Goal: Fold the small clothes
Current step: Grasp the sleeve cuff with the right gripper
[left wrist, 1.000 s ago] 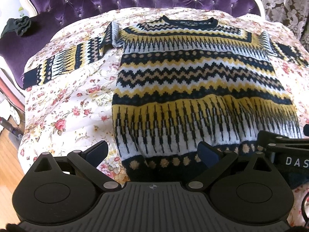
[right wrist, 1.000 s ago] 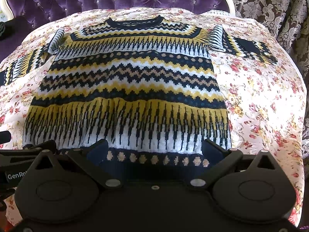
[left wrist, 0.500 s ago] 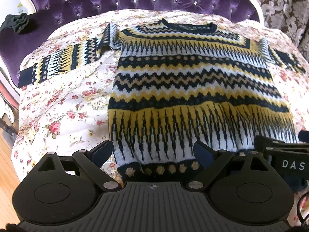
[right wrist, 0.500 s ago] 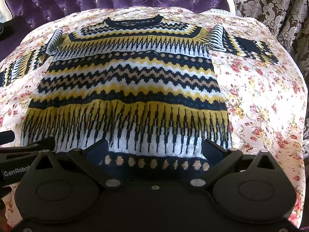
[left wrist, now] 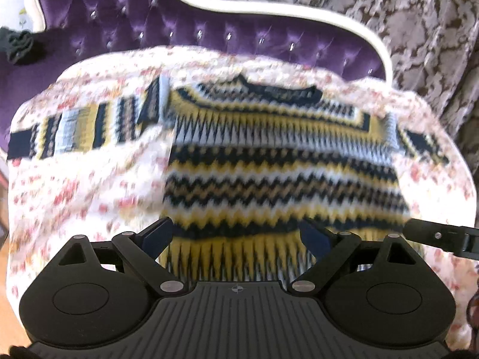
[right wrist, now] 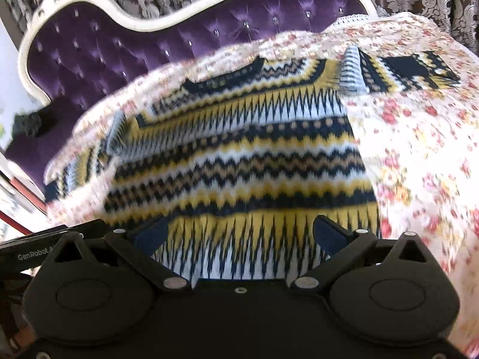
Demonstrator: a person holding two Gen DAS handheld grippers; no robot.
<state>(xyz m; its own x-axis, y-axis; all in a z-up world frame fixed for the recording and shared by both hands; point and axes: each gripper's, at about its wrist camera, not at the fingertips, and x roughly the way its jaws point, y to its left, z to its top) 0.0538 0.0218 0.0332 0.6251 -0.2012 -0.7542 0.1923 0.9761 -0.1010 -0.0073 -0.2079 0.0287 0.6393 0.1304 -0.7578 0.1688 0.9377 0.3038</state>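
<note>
The left gripper (left wrist: 236,233) has its jaws spread wide over the sweater's (left wrist: 281,167) lower part, gripping nothing. The right gripper (right wrist: 239,233) is equally released, above the hem. The knit, zigzag-banded in yellow, navy and white, lies flat on a floral cover (right wrist: 419,155) over a tufted purple sofa (left wrist: 149,24).

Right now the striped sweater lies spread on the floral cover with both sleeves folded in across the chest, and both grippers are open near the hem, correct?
Not quite. The sweater lies on the floral cover with both sleeves spread outward, as both wrist views show. Left gripper and right gripper are open near the hem.
</note>
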